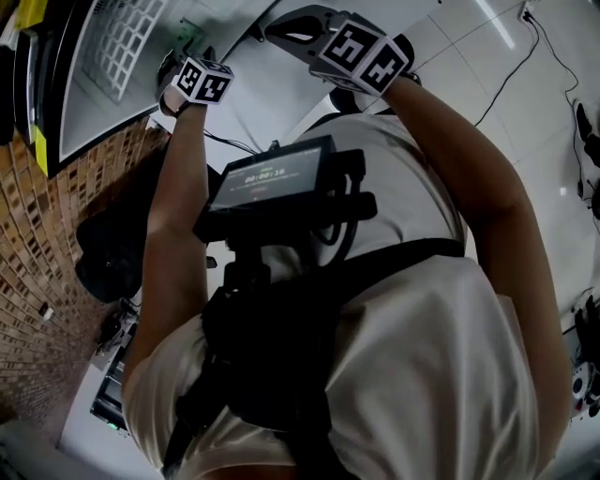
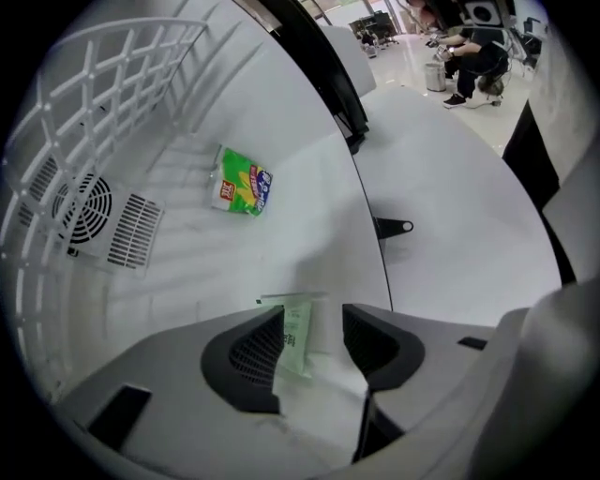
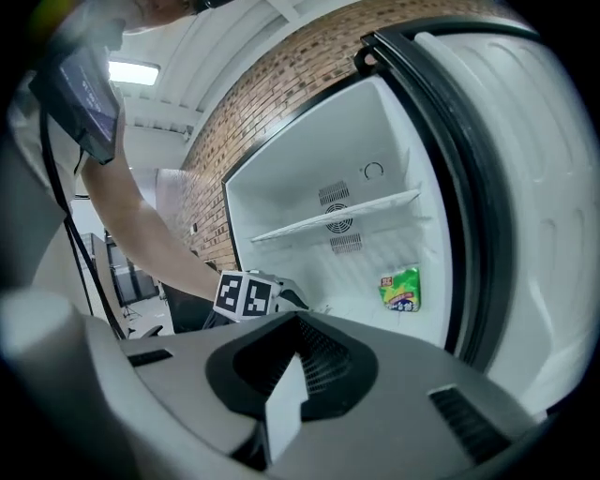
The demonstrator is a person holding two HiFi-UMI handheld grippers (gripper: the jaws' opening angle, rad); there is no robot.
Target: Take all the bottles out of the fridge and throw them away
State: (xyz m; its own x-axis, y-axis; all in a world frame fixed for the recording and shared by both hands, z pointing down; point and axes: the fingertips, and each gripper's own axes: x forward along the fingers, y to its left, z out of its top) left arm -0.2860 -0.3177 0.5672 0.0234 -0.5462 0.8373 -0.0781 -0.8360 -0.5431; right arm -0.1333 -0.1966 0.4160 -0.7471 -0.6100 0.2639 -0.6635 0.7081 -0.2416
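No bottle shows in any view. My left gripper [image 2: 312,342] reaches into the open white fridge [image 3: 309,141] and points down at its floor. Its jaws stand open around a small pale-green packet [image 2: 296,330] that lies against the left pad, clear of the right one. A bright green snack packet [image 2: 242,181] lies deeper inside; the right gripper view shows that snack packet [image 3: 400,289] too. My right gripper [image 3: 295,361] hangs outside the fridge, behind the left gripper's marker cube [image 3: 246,294], jaws shut with nothing between them. In the head view both grippers, left [image 1: 187,75] and right [image 1: 281,28], are raised ahead.
A white wire shelf [image 2: 112,66] spans the fridge above a round fan vent [image 2: 84,211]. The open fridge door [image 3: 525,187] stands at the right. A brick wall [image 1: 56,244] flanks the fridge. A black cable [image 1: 525,66] trails over the tiled floor. Seated people [image 2: 473,56] are far off.
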